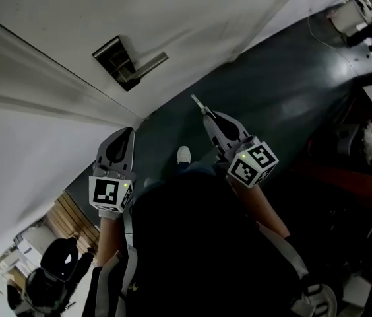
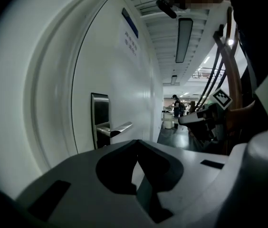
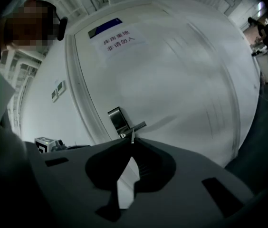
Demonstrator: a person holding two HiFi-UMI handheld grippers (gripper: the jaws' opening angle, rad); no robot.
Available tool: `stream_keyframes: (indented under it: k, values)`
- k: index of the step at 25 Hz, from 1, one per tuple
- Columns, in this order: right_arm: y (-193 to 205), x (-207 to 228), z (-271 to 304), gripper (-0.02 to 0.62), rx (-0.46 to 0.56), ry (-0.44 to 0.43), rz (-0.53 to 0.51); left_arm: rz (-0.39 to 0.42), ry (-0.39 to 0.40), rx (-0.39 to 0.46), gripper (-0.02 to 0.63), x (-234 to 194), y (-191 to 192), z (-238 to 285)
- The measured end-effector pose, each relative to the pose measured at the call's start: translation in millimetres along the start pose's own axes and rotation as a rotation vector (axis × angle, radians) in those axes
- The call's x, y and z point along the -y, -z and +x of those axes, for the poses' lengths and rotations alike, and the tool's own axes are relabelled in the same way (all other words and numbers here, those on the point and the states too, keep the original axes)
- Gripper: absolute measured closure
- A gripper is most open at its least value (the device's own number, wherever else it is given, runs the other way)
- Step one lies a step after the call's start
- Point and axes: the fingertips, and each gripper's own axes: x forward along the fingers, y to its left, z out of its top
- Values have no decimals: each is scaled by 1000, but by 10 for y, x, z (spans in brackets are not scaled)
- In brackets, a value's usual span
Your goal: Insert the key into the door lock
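A white door (image 1: 74, 18) carries a dark metal lock plate (image 1: 115, 59) with a silver lever handle (image 1: 148, 65). My right gripper (image 1: 206, 114) is shut on a thin silver key (image 1: 197, 102), which points toward the door and is well short of the lock. In the right gripper view the key (image 3: 132, 137) sticks up from the closed jaws just below the lock plate (image 3: 117, 119). My left gripper (image 1: 123, 142) is lower left of the lock, jaws shut with nothing in them. The left gripper view shows the lock plate (image 2: 100, 120) ahead and the right gripper (image 2: 198, 120) to the right.
A notice (image 3: 118, 39) is taped high on the door and a switch panel (image 3: 58, 90) sits on the wall beside it. Dark floor (image 1: 278, 91) runs to the right, with my shoe (image 1: 183, 154) on it. Desks and equipment (image 1: 364, 18) stand at far right; a person (image 2: 177, 106) is down the corridor.
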Motion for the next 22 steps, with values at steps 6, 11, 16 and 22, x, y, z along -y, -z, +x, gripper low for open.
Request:
stream_keyframes:
  k: [6, 11, 16, 22]
  values:
    - [135, 101, 493, 563, -95, -140, 32, -40, -154, -25, 598, -157, 57, -6]
    - [301, 98, 851, 563, -162, -205, 69, -83, -231, -33, 598, -260, 136, -83]
    - [449, -22, 1100, 563, -217, -246, 101, -89, -272, -25, 598, -371, 139, -169]
    - [626, -144, 1358, 563, -244, -246, 155, -79, -257, -28, 598, -546, 167, -299]
